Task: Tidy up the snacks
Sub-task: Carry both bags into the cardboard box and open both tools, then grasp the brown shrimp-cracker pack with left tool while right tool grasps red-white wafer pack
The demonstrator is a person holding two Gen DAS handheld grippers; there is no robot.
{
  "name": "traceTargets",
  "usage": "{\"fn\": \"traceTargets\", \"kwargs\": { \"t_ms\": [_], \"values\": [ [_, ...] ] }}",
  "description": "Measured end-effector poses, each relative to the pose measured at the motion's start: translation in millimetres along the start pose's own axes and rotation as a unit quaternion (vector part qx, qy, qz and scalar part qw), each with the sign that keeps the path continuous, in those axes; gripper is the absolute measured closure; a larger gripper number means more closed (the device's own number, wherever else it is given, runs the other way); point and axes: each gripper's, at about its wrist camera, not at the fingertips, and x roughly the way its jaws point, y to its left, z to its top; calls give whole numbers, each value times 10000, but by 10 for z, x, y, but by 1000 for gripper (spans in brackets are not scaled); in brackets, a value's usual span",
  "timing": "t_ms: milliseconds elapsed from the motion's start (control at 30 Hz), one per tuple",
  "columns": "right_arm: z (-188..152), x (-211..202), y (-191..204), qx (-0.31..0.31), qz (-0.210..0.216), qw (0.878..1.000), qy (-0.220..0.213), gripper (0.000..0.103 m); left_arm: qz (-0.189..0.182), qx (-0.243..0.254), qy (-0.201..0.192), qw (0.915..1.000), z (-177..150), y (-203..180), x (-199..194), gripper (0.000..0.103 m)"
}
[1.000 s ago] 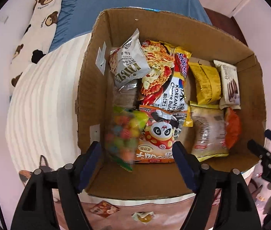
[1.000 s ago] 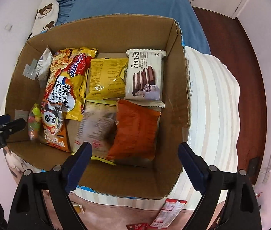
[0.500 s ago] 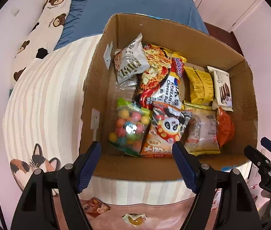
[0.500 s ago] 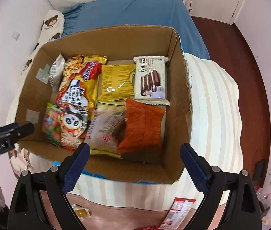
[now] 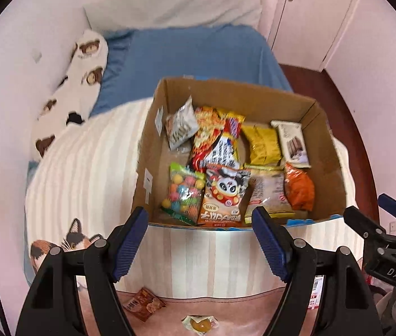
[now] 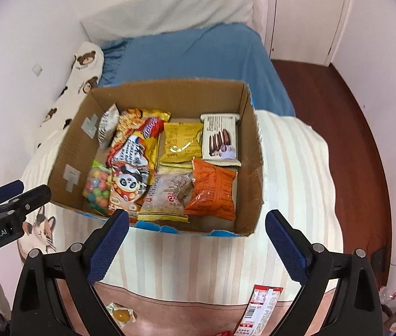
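Bed (image 5: 91, 173) with striped cover, carrying the cardboard box (image 5: 335, 165) ahead of both pairs of fingers. Box largely filled: Franzzi wafer pack (image 6: 220, 140) and yellow pouch (image 6: 180, 145) at the far side, noodle packet (image 6: 139, 145) and silver bag (image 5: 181, 127) beyond the left fingers, orange bag (image 6: 212, 193), pale cracker bag (image 6: 167, 198), panda snack bag (image 5: 223, 196) and candy-ball bag (image 5: 185, 190) along the near wall, just past the fingertips. Judged mostly done.

Left to sort, on the pink surface under and behind the fingers: red-and-white stick pack (image 6: 259, 310) below the right fingers, brown snack packet (image 5: 143, 303) beside the left gripper's left finger, wrapped yellow candy (image 5: 200, 323) between the left fingers.

Left gripper (image 5: 200, 246): fingers spread wide, released, holding nothing. Right gripper (image 6: 198, 247): likewise spread and empty.

Compared with a second ago: both grippers drawn back and raised from directly over the box mouth, so that the whole box, the blue sheet (image 5: 195, 56) and the door (image 6: 310, 14) now show; candy-ball bag, then blurred between the left fingers, now at rest inside the box; fingers parted in both.
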Motion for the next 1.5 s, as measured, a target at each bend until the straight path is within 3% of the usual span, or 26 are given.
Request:
{"fn": "traceTargets", "kwargs": {
  "t_ms": [233, 500, 567, 600, 667, 800, 1000, 1200, 1300, 1500],
  "values": [
    [-138, -420, 91, -161, -149, 9984, -513, 3, -137, 116, -303, 9994, -138, -93, -314, 28],
    [-307, -669, 93, -14, 156, 9976, -681, 3, -272, 199, -564, 9978, -300, -176, -565, 28],
    [-390, -690, 63, 93, 385, 9971, -648, 3, -443, 222, -664, 9966, -384, -190, -596, 18],
    [-453, -691, 39, 159, 472, 9968, -623, 3, -495, 244, -719, 9959, -433, -195, -603, 7],
    [-620, -662, -43, 290, 561, 9965, -545, 3, -492, 288, -807, 9951, -582, -204, -589, 4],
    [-1072, -310, -290, 634, 524, 9966, 37, 3, -352, 365, -639, 9967, -955, -261, -332, 3],
    [-1754, 473, -820, 1252, 91, 9867, 1030, 3, 21, 270, 285, 9992, -1603, -196, 456, 3],
    [-2054, 1030, -1167, 1584, -158, 9753, 1532, 3, 411, -46, 1036, 9938, -2124, 58, 1057, 3],
    [-2121, 1289, -1202, 1569, -266, 9723, 1713, 3, 691, 3, 1166, 9908, -2250, 131, 1236, 3],
    [-2156, 1643, -1029, 1354, -334, 9668, 2140, 3, 1255, 494, 1071, 9851, -2294, 303, 1364, 3]
  ]
}}
